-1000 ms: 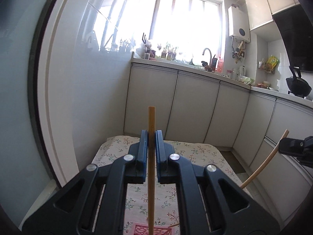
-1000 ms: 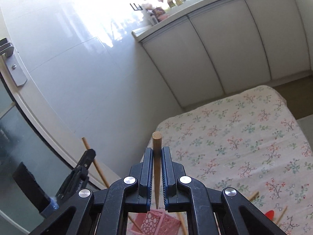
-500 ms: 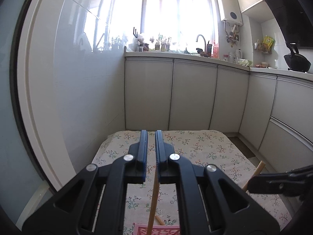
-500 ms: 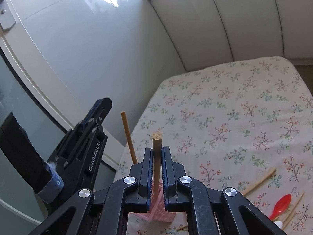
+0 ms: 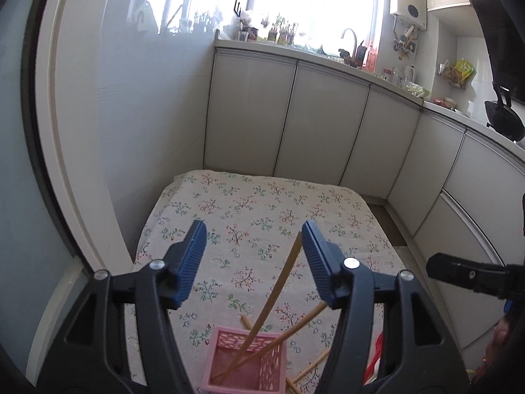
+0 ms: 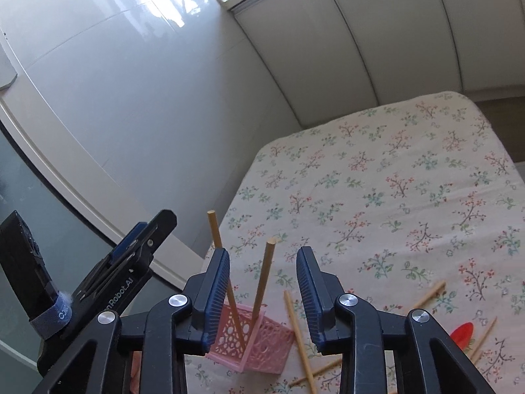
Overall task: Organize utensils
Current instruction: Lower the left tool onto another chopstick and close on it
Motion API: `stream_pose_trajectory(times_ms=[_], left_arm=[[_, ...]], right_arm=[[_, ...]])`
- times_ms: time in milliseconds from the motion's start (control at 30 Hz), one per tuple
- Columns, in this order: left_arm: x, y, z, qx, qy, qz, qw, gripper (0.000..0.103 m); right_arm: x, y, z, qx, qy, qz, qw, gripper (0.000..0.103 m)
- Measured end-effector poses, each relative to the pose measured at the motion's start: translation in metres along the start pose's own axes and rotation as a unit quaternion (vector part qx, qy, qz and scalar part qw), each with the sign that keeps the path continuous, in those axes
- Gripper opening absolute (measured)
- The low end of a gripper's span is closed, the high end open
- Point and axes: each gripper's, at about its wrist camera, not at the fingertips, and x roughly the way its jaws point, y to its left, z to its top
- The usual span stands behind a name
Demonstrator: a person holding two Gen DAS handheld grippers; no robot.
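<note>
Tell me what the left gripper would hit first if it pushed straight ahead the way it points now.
Probably the leaning chopstick beside the left gripper's right finger, then the floral tablecloth; depth is uncertain.

Chopsticks [image 6: 262, 282]: pale wood, matt. Basket [image 6: 262, 338]: pink plastic, perforated. Cloth [image 6: 410, 177]: floral-print fabric, matt. Tongs [image 6: 262, 295]: black plastic, ribbed blue pads [image 6: 215, 295], metal rivets. Wall [image 6: 131, 65]: glossy tile.
</note>
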Motion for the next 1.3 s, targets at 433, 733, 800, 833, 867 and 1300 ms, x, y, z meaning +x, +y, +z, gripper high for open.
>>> stream_pose_trajectory(times_ms=[433,733,800,833,867,1300], left_arm=[[-0.019,-0.035,-0.034,0.024,0.172,-0.026,0.9844,0.079],[-0.008,-0.062,-0.086,0.020,0.293,-0.075,0.9531,0.079],[-0.004,-0.069,-0.099,0.021,0.313,-0.079,0.9462,0.079],[-0.002,-0.071,-0.104,0.021,0.321,-0.082,0.9433,0.079],[0.000,-0.074,-0.110,0.020,0.328,-0.083,0.9406,0.077],[0.046,-0.090,-0.166,0.040,0.401,-0.052,0.9135,0.033]], right_arm=[[-0.031,-0.065,-0.017,0.034,0.080,-0.100,0.991,0.064],[-0.041,-0.106,-0.043,0.082,0.137,-0.138,0.978,0.067],[-0.041,-0.111,-0.048,0.085,0.148,-0.142,0.975,0.067],[-0.041,-0.113,-0.050,0.085,0.153,-0.146,0.974,0.068],[-0.041,-0.114,-0.053,0.084,0.158,-0.149,0.973,0.068],[-0.025,-0.135,-0.078,0.077,0.207,-0.174,0.960,0.069]])
